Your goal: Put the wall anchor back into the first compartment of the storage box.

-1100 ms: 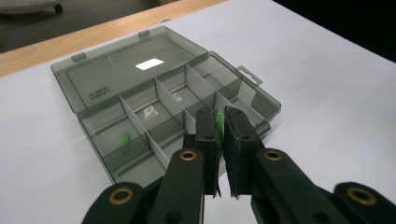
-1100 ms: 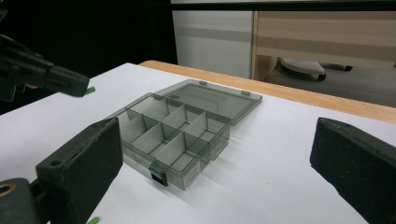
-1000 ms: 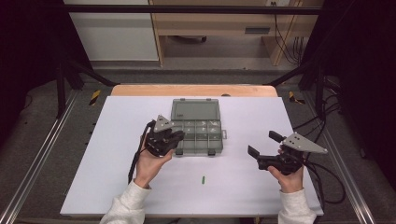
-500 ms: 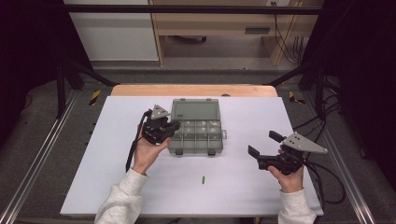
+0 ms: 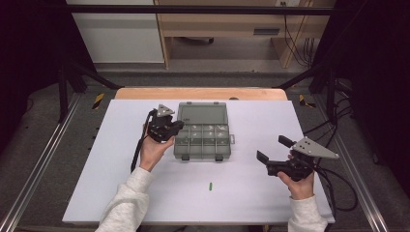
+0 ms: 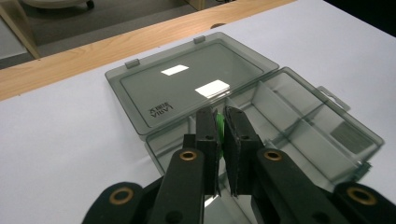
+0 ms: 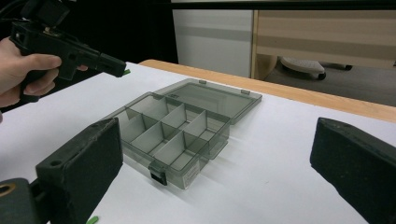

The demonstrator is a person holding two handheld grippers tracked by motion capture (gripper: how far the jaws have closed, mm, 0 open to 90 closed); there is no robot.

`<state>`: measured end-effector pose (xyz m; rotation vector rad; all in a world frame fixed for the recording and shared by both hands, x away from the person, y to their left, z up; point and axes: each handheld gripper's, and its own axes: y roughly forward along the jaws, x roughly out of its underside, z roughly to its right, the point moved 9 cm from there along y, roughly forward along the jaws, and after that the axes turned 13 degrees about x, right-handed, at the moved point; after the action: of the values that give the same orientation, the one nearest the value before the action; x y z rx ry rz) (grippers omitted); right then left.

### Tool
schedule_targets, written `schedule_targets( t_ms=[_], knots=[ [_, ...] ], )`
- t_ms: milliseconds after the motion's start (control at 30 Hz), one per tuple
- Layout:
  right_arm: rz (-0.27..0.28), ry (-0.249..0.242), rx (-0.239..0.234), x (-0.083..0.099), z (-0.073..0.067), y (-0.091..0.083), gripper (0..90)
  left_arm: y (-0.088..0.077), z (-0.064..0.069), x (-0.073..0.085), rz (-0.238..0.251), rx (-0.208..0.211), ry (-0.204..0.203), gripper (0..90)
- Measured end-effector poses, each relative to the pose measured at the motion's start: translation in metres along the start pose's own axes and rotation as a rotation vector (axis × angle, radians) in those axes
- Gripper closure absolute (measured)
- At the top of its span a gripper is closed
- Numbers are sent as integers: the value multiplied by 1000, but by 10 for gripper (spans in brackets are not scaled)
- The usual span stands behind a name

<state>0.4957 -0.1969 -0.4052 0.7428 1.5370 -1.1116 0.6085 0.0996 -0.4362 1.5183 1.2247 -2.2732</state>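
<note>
Since the earlier frames the left gripper (image 5: 175, 126) has travelled from the near-left corner of the box (image 5: 203, 145) up along its left wall, and it now hangs over the far-left compartments, just near of the hinge. Its jaws stand almost together, pinched on a small green piece (image 6: 219, 125) that shows as a bright sliver between the pads. Judging by this, the piece has been carried to the box and the drop is the step in hand: the jaws need only part for it to fall into the compartment below.

The right gripper (image 5: 270, 154) has kept its place well to the right of the box, jaws spread wide and holding nothing, low over the white table (image 5: 251, 203).

The box sits mid-table with its clear lid (image 5: 203, 115) folded flat on the far side, so nothing rises above the tray there. The dividers are thin and the compartments narrow; a release made off-centre could land the piece in the next cell or on a wall. Bare table lies left, right and near of the box, giving both hands free room to pull back.

A second green piece (image 5: 211, 185) lies on the near table, between the two hands and well apart from the box, probably next to be fetched.
</note>
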Motion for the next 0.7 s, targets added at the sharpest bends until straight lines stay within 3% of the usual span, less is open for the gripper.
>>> schedule_targets(
  t_ms=[500,700],
  knots=[
    [-2,6,2,0,0,0,28,24,-23,13,-48,-28,-21,839],
    [-3,5,3,0,0,0,28,32,-25,18,-69,-34,-17,839]
  ],
)
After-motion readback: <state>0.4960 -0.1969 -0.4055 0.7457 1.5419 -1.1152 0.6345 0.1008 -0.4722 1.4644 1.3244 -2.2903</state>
